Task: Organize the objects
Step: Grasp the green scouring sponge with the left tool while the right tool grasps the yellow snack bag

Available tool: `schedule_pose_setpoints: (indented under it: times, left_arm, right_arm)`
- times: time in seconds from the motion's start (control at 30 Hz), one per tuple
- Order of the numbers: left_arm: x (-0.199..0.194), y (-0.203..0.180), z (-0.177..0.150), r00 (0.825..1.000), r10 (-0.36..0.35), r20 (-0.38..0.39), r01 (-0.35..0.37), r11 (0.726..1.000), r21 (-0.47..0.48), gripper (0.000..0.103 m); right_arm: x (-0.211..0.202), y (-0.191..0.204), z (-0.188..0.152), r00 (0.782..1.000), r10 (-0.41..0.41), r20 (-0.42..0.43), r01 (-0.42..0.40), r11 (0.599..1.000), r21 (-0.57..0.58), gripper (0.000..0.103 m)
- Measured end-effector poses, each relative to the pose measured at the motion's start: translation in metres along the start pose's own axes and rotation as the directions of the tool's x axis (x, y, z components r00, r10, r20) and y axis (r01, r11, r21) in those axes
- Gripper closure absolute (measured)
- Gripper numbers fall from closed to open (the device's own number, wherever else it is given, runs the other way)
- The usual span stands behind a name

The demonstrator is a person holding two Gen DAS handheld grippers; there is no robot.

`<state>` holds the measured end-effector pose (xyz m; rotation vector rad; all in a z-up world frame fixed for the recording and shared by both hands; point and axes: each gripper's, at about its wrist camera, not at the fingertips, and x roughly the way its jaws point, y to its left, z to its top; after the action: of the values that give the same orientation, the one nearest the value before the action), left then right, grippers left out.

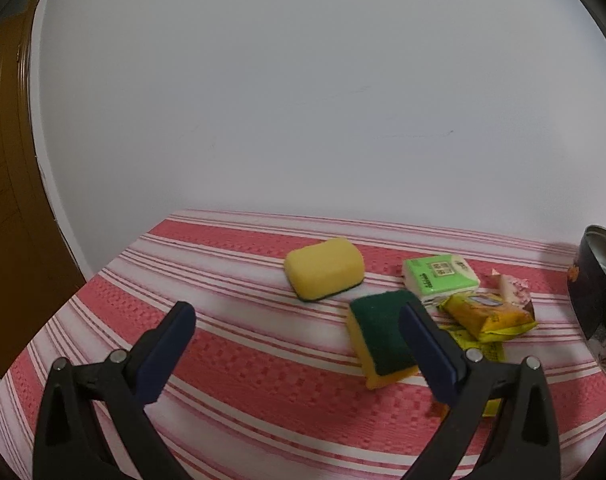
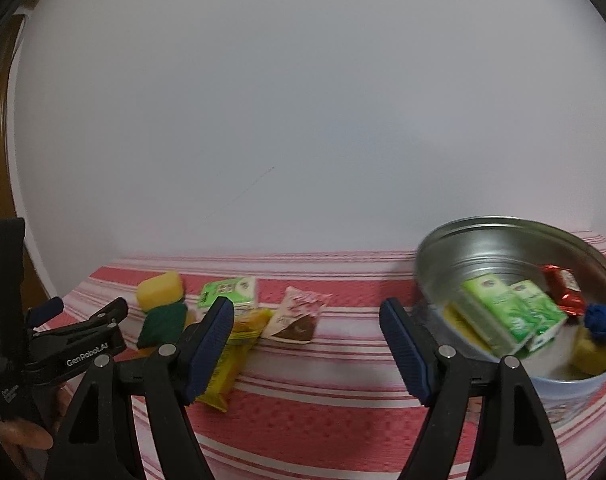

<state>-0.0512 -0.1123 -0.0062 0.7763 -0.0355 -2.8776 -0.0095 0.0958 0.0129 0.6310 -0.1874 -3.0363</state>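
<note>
2 tools gape wide, holding nothing. Left tool is nearer the green-topped sponge on the worktop, at 1 o'clock beside its right finger, long axis running 11-to-5.

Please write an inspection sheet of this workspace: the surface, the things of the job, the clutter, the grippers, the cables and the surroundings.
Surface: table under a red and white striped cloth.
Job's things: round metal tin already holding two green tissue packs, a red wrapper, a blue thing and yellow pieces. Still on the cloth: sponge, yellow side up; sponge, green side up; green tissue pack; yellow snack packet; white and brown packet.
Clutter: nothing seen beyond these.
Grippers: left gripper open, empty, right finger in front of the green-topped sponge; right gripper open, empty.
Cables: nothing seen.
Surroundings: plain white wall; brown door at left.
</note>
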Motion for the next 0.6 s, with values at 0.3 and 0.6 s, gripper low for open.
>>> schedule_pose_setpoints:
  times: [0.3,0.6]
  left_arm:
    - [0.010,0.020,0.005,0.999,0.030,-0.015,-0.030,1.000,-0.006,0.001]
    - [0.013,0.028,0.008,0.999,0.038,-0.027,-0.039,0.999,-0.018,0.001]
  right_arm:
    - [0.044,0.033,0.002,0.988,0.065,-0.140,-0.070,0.997,-0.028,0.026]
    - [0.110,0.060,-0.001,0.935,0.052,-0.351,-0.072,0.996,-0.044,0.026]
